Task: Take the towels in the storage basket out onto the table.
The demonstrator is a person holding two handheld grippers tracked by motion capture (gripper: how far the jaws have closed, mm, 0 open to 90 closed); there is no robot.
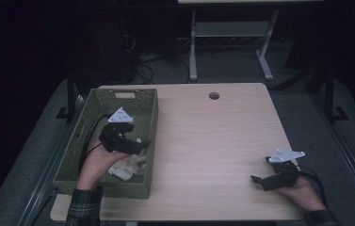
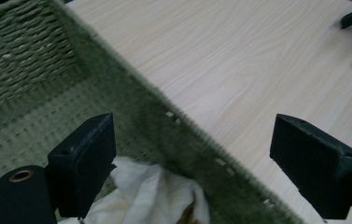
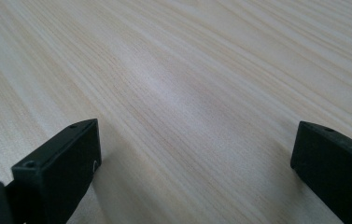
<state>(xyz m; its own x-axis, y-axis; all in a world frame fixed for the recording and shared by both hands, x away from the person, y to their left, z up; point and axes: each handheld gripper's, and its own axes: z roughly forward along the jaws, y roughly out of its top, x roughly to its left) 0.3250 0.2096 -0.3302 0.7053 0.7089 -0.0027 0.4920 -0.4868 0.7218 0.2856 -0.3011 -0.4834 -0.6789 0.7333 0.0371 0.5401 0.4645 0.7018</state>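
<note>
Pale wood-grain tabletop (image 1: 213,141) carries a green woven rectangular basket (image 1: 144,136) at its left, and in the near end lies a crumpled white cloth (image 2: 150,196) – apparently already dropped in. Above it hangs the left gripper (image 1: 143,144), jaws wide astride the basket's right wall and holding nothing. Well apart, the right gripper (image 1: 258,181) rests low near the table's right edge, jaws wide and empty – little seems left but pulling clear.

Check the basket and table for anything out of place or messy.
Only the white cloth stands out: it lies crumpled in the near end of the green basket, with brownish marks showing in the left gripper view. The table looks tidy.
</note>
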